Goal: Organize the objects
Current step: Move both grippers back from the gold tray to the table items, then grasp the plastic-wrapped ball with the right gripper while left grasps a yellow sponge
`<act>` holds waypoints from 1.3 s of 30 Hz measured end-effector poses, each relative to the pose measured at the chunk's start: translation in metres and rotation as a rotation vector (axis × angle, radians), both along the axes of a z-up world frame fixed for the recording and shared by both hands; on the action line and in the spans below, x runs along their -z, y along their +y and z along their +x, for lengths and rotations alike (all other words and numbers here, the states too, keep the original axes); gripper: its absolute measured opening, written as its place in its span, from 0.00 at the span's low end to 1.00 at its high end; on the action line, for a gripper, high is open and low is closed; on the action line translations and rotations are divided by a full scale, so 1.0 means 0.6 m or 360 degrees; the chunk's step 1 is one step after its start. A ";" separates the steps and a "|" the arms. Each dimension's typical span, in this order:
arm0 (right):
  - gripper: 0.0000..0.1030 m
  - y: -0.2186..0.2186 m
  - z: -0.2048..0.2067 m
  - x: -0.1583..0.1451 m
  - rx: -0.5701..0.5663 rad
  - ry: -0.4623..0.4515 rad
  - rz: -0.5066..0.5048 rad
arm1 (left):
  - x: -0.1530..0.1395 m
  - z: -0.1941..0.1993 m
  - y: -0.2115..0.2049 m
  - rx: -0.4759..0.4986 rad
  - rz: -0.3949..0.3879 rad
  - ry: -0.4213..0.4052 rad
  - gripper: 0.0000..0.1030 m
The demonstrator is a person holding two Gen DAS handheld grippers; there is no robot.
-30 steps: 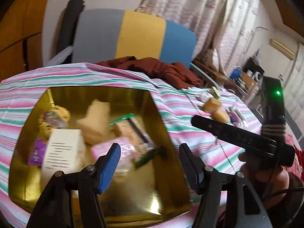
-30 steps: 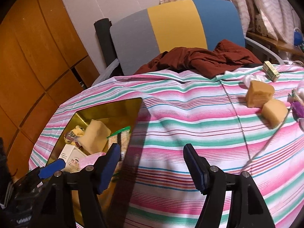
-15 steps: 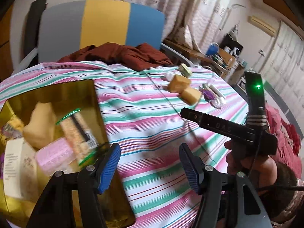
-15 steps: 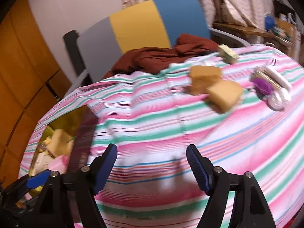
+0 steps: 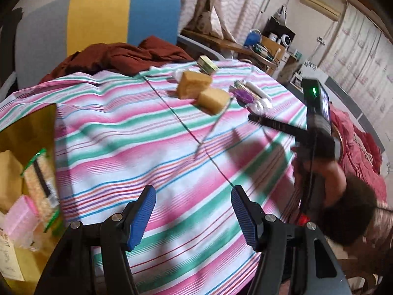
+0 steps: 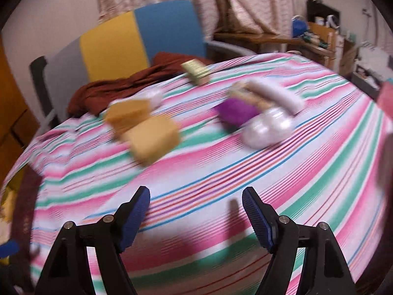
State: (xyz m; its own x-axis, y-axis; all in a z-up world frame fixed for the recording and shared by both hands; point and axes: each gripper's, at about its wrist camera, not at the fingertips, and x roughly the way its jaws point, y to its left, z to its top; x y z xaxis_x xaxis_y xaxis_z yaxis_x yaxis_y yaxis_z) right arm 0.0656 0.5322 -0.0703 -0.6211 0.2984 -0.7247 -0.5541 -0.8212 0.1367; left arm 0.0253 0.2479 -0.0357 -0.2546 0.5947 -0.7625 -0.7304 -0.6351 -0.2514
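Both claws apart and empty above striped worktop [image 5: 152, 132].
Left claw [image 5: 194, 211], right claw [image 6: 196, 211] parted; no writing legible on yellow blocks [image 6: 152, 137] beyond.

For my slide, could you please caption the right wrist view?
Open right tongs hover empty over the striped tablecloth, facing two yellow sponges.
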 end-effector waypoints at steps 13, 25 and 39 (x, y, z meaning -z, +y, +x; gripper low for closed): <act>0.79 0.133 -0.041 0.000 0.0098 -0.0080 0.0233 | 0.003 -0.001 0.037 0.0036 -0.0082 0.0013 0.63; 0.42 0.134 -0.053 0.038 0.0050 -0.0130 0.0180 | 0.015 -0.027 0.135 0.0161 -0.0156 0.0088 0.63; 0.42 0.138 -0.048 0.042 0.0104 -0.0099 0.0194 | 0.045 -0.141 0.302 0.0119 -0.0173 0.0137 0.63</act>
